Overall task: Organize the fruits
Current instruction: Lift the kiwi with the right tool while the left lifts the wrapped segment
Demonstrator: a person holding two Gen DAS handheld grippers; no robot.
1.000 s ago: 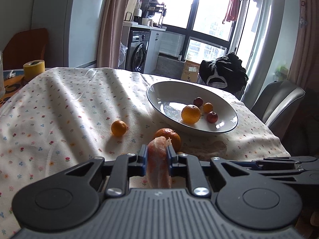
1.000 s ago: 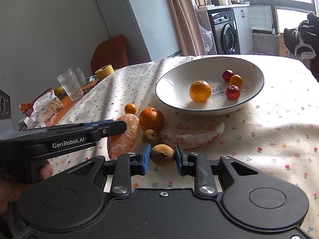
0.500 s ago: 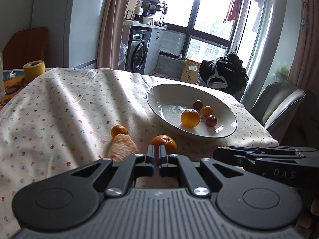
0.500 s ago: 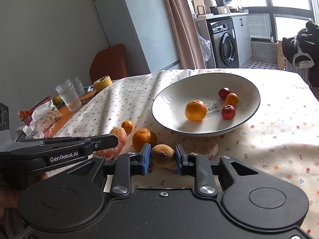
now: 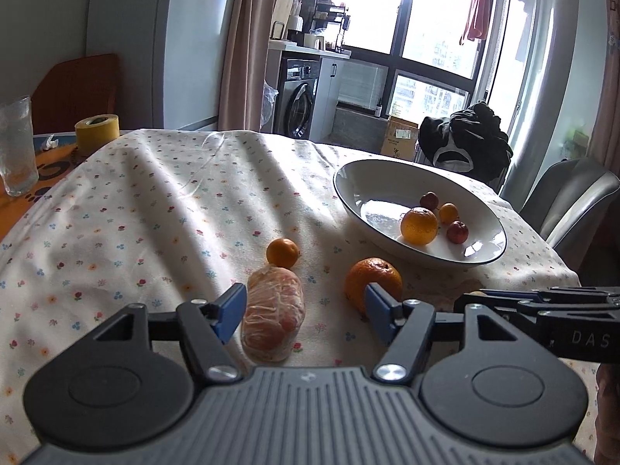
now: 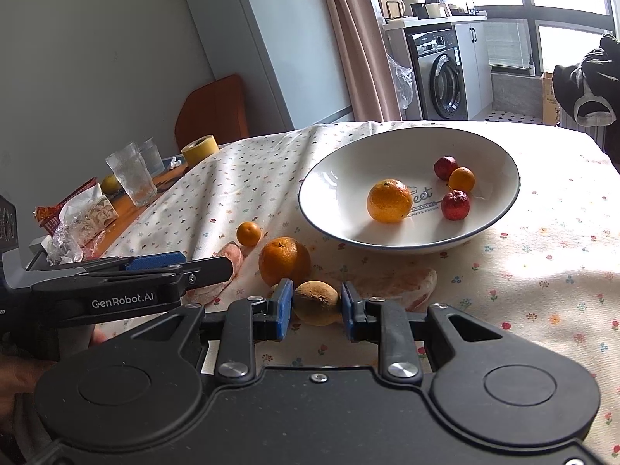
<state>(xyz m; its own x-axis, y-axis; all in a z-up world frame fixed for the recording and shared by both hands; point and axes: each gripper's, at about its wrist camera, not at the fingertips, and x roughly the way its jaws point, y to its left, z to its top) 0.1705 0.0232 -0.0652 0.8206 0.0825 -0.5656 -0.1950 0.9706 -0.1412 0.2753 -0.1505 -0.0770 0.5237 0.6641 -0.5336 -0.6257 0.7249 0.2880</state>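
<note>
Blue-padded left tongs (image 5: 306,312) are spread wide over the cloth-covered surface (image 5: 155,209), nothing gripped; a peeled citrus segment (image 5: 273,312) lies between the pads. A brown fruit (image 6: 316,302) is clamped in the right tongs (image 6: 316,312), near the white bowl (image 6: 500,213) of fruit.

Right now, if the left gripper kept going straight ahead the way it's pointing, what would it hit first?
Probably nothing close: the open left gripper points between the wrapped peeled fruit and the orange, over bare tablecloth. Depth is uncertain.
</note>
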